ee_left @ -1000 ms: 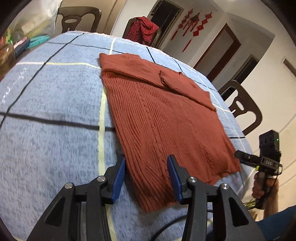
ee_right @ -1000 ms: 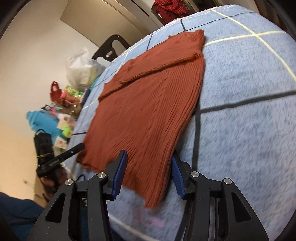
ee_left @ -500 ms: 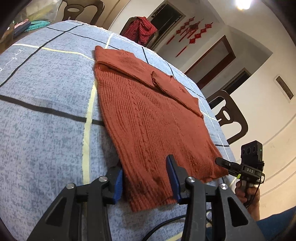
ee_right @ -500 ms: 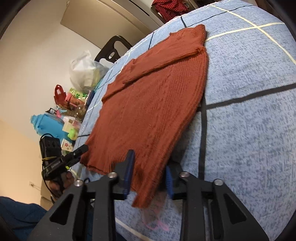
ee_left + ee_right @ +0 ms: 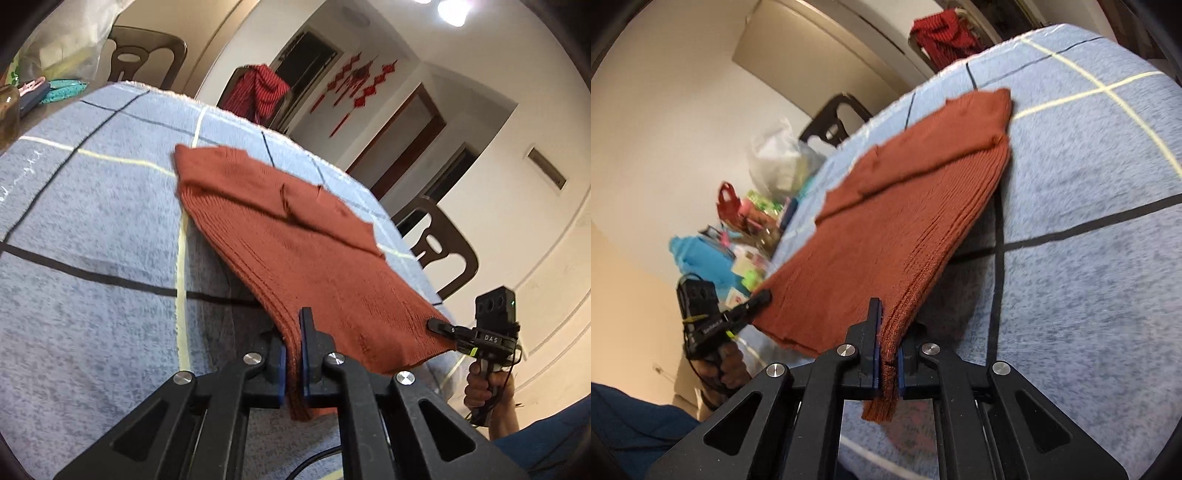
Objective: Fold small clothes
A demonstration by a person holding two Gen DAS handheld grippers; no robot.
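Left claw (image 5: pixel 293 363) clamped on near-left hem corner of rust sweater (image 5: pixel 314 251); right claw (image 5: pixel 886 363) clamped on near-right corner. Hem lifted off tabletop (image 5: pixel 92 229); collar end lies flat.

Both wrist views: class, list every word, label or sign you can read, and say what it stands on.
"DAS": white letters on the right hand-held gripper, left wrist view.
Pale script on the blue cloth, left edge: unreadable.
White label on the left hand-held gripper, right wrist view: too blurred.

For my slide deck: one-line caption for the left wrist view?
Left gripper pinches the rust knit sweater's near corner, hem raised off the blue checked cloth.
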